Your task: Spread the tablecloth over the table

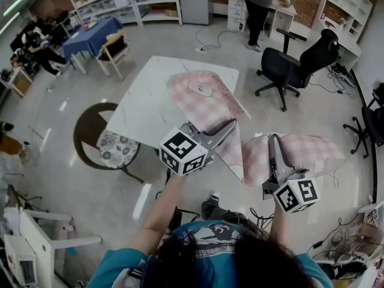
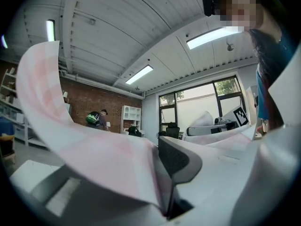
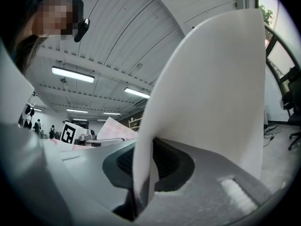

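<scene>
tablecloth — pink-and-white checked — is pinched along its near edge by both grippers, which are held up in front of the person. the left gripper has its jaws drawn close on a fold of the fabric. in the left gripper view the cloth runs down into the narrow slot between the pads and billows up to the left. the right gripper, just to its right, is clamped the same way, and in the right gripper view a pale sheet rises out of the slit between its jaws. between the two grippers the cloth sags in a loose fold. right of the right gripper a flap spreads out in the air, off the table and over the floor.

beyond the left gripper the cloth lies rumpled over the right part of the white table, reaching toward its far right corner — the left part of the top is uncovered. just left of the table stands a round-backed chair with a patterned cushion. to the right, well apart, is a black office chair. far left is a blue-covered table with a wooden chair beside it. at the far wall a person stands by a white desk.
</scene>
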{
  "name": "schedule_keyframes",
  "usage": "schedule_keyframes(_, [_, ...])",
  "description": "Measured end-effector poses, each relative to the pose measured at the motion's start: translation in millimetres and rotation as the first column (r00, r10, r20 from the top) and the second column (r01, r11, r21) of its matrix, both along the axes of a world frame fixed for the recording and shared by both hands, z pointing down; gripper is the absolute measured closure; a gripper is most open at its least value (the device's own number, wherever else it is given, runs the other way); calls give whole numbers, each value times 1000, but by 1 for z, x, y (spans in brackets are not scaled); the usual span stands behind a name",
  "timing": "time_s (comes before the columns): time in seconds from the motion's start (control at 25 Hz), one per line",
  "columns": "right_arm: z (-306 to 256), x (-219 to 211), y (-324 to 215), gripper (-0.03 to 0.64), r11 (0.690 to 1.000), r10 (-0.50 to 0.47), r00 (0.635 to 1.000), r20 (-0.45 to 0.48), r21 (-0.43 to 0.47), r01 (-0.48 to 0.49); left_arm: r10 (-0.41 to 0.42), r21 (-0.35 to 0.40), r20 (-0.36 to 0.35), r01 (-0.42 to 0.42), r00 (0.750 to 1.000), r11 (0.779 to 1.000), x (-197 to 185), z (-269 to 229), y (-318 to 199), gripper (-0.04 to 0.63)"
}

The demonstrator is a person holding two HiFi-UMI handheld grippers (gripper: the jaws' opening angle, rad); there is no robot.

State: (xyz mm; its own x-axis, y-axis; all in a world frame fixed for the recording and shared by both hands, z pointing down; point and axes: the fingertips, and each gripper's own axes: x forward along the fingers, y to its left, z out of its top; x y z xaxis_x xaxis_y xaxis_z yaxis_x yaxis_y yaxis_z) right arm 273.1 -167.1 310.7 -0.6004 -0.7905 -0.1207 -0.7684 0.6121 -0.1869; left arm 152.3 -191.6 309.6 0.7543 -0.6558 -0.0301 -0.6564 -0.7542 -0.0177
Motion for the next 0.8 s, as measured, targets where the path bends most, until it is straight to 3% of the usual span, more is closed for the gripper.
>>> schedule_keyframes(0.24, [-15,-18,-77,575,998,-15,1000,-22,67,16,11,46,56,-14,998,999,-15,-17,-75,499])
schedule_keyframes(0.56, [-28,-48,-155,575,993,-21,999,-31,113,24,-11,51,74,7,997,999,-42,-26,-154,499])
schedule_keyframes(0.8, [-40,-51,-201,575,991,30,998,-48,131,-23,-6,71,33,4,999,997,-49,-39,-202,499])
